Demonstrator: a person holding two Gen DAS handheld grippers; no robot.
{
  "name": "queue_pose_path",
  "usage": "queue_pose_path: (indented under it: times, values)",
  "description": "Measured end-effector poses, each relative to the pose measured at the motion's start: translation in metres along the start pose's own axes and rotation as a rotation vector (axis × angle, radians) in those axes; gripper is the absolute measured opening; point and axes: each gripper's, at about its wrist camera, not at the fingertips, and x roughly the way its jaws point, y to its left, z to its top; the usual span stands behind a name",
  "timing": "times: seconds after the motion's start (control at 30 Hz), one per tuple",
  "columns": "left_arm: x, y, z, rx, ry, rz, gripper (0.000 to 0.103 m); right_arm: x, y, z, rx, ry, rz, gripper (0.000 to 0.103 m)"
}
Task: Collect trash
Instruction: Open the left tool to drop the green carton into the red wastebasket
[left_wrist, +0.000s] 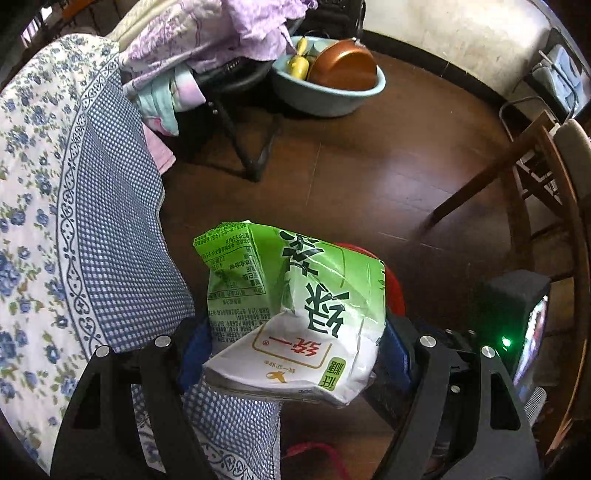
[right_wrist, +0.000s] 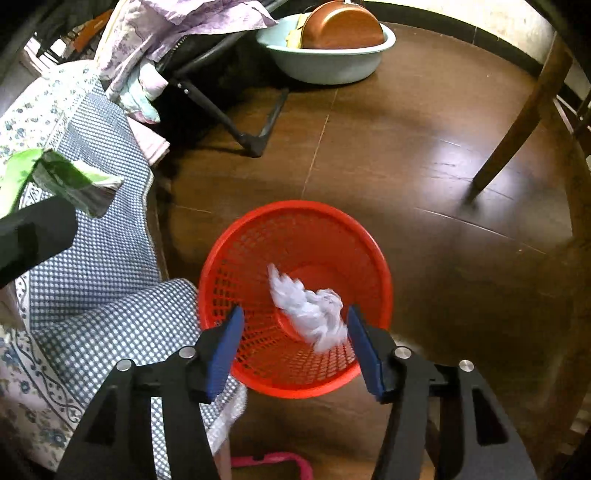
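Left gripper (left_wrist: 291, 350) clamped on a crumpled green tea carton (left_wrist: 291, 295) — pads pressing both sides, at six o'clock in the left wrist view. Right gripper (right_wrist: 295, 350) spread open, gripping nothing, poised over the red mesh basket (right_wrist: 221, 273). White crumpled tissue (right_wrist: 310, 310) blurred between the blue pads, touching neither — inside the basket's rim.

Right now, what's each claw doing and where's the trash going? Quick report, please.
Left gripper clamped on crushed green carton. Right gripper open above red basket, white tissue blurred between its blue pads. Nothing blocks the basket.
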Motion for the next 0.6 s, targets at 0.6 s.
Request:
queue_pose_path:
  times: [0.6]
  values:
    - [0.053,-0.039,-0.016,0.117,0.132,-0.056,0.075,-0.056,-0.032,-0.050,-0.038,0.049,-0.070,0.058]
